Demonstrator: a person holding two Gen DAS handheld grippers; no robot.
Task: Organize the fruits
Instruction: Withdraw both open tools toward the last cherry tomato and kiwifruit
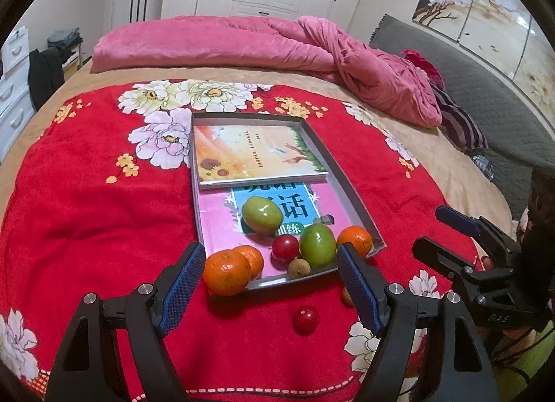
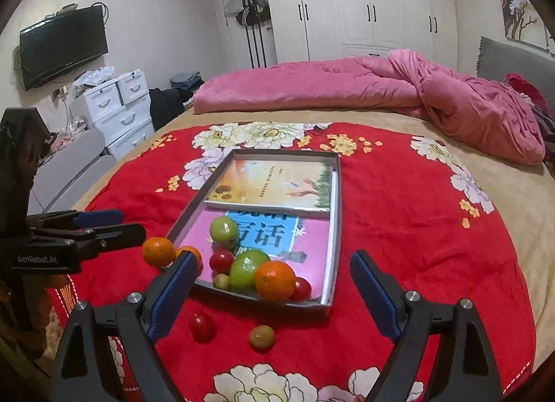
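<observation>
A shallow grey tray (image 1: 350, 190) (image 2: 338, 214) lies on the red floral blanket. At its near end are two green fruits (image 1: 262, 214) (image 1: 317, 245), a red fruit (image 1: 285, 247), a small brown one (image 1: 299, 268) and oranges (image 1: 354, 240) (image 2: 275, 280). Another orange (image 1: 227, 273) (image 2: 159, 252) rests on the blanket at the tray's near left corner, beside the left pad of my left gripper (image 1: 270, 284), which is open and empty. A red fruit (image 2: 202, 327) and a brownish one (image 2: 262, 336) lie loose below my right gripper (image 2: 274, 298), also open and empty.
Two books (image 1: 256, 155) (image 2: 277, 181) cover the tray's floor. A rumpled pink quilt (image 1: 242, 44) lies across the far side of the bed. White drawers (image 2: 118, 107) and a wall television (image 2: 62, 44) stand to the left. White wardrobes (image 2: 364, 2) line the far wall.
</observation>
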